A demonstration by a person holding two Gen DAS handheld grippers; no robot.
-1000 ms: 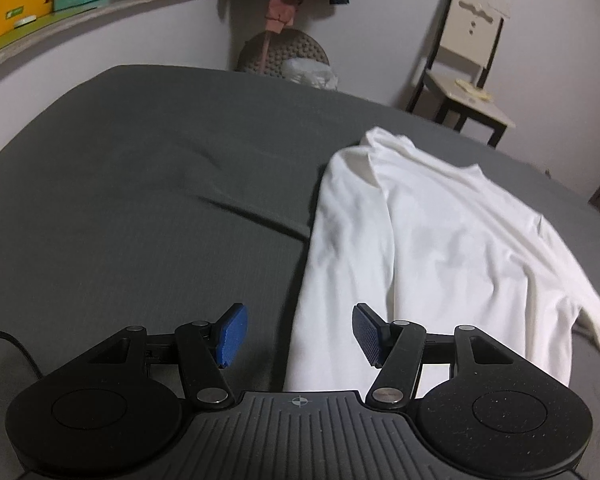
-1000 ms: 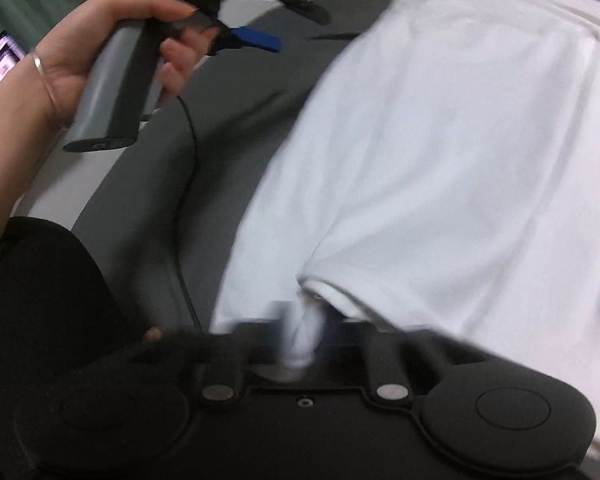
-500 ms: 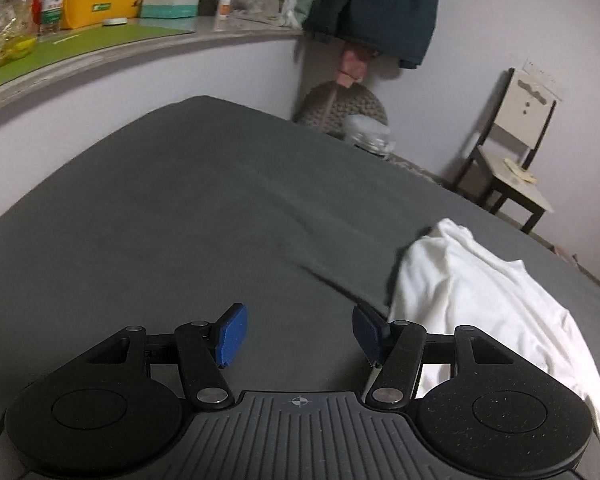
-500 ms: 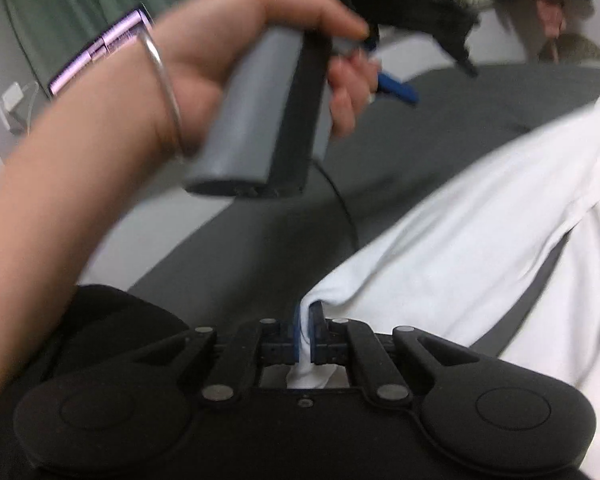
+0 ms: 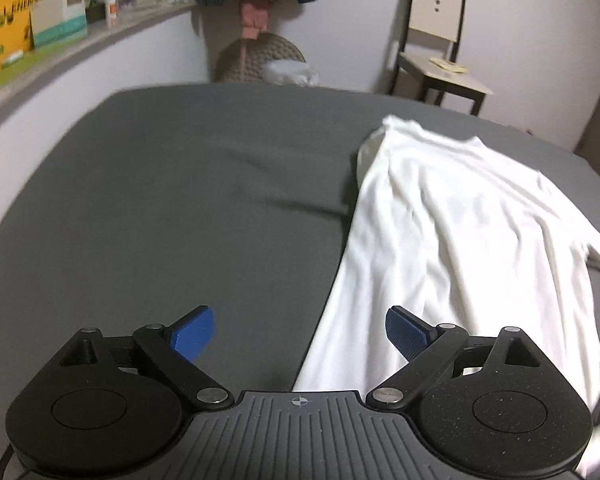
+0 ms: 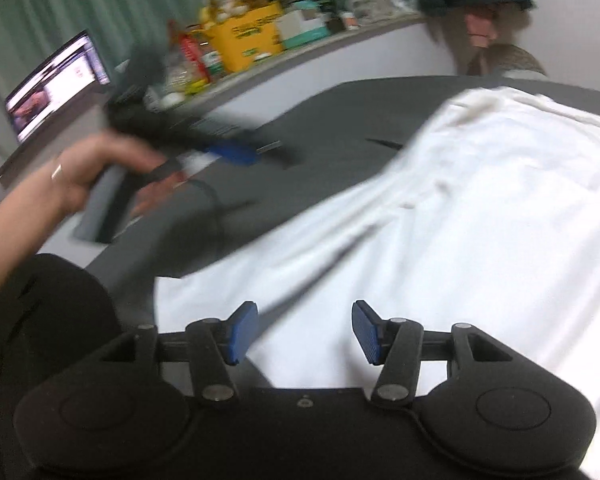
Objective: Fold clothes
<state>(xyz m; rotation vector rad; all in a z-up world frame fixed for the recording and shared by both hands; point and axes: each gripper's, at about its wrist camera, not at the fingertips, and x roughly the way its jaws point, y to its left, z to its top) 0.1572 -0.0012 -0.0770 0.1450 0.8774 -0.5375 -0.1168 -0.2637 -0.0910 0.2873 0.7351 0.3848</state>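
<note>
A white long-sleeved shirt (image 5: 460, 232) lies flat on the dark grey bed (image 5: 160, 208), its collar end far from me. My left gripper (image 5: 298, 334) is open over the shirt's near left edge, with nothing between its blue pads. In the right wrist view the same white shirt (image 6: 480, 220) spreads ahead, with a dark fold line running across it. My right gripper (image 6: 305, 330) is open just above the shirt's near hem, holding nothing. A hand (image 6: 88, 172) holds the blurred left gripper (image 6: 228, 152) at the left.
A shelf (image 5: 60, 52) with a yellow box (image 5: 4, 32) and other items runs along the left wall. A woven basket (image 5: 260, 60) and a chair (image 5: 436, 52) stand beyond the bed. An open laptop (image 6: 56, 84) glows at the left. A black cable (image 6: 208, 200) trails over the bed.
My right gripper was shut on the shirt's hem and has now opened and let it go. The left gripper swung back toward the shirt's near left edge, still open.
</note>
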